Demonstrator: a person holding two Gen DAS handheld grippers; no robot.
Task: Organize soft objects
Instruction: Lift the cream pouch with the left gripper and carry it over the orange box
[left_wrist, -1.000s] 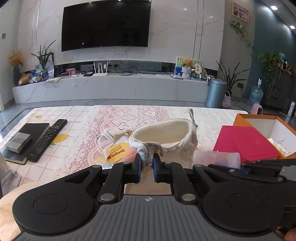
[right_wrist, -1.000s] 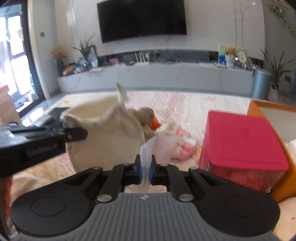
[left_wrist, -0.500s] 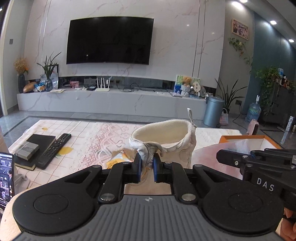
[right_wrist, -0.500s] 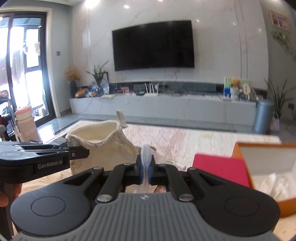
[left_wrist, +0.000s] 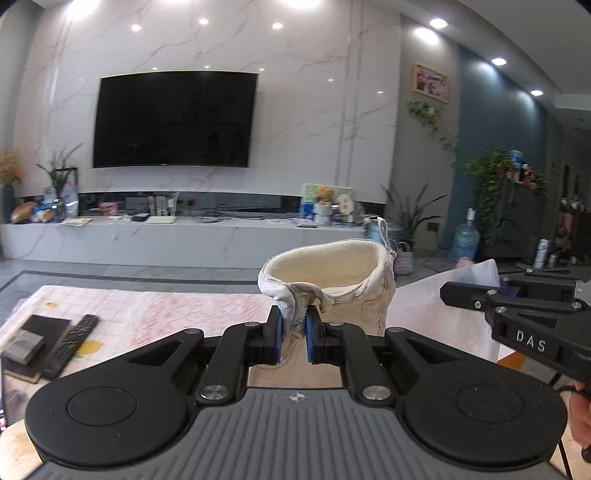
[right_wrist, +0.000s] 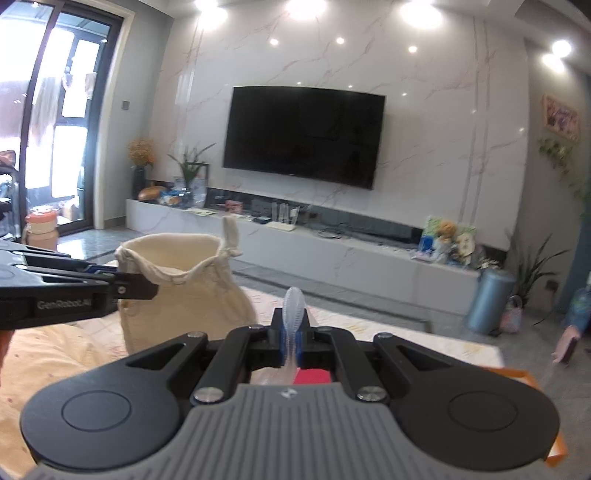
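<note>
The left tongs (left_wrist: 293, 325) are clenched on the bunched near rim of a cream cloth pouch (left_wrist: 340, 291), which hangs open-mouthed and upright above the surface (left_wrist: 155, 314). The right tongs (right_wrist: 291, 332) are clenched on a thin translucent plastic bag (right_wrist: 293, 306), a fold of it standing up between the fingers and the rest hanging below; from the left wrist view the bag (left_wrist: 439, 314) spreads just right of the pouch. A remote control (left_wrist: 70, 345) and a dark book (left_wrist: 37, 332) lie at the surface's left edge. Behind, a television (left_wrist: 173, 120) hangs on the marble wall.
</note>
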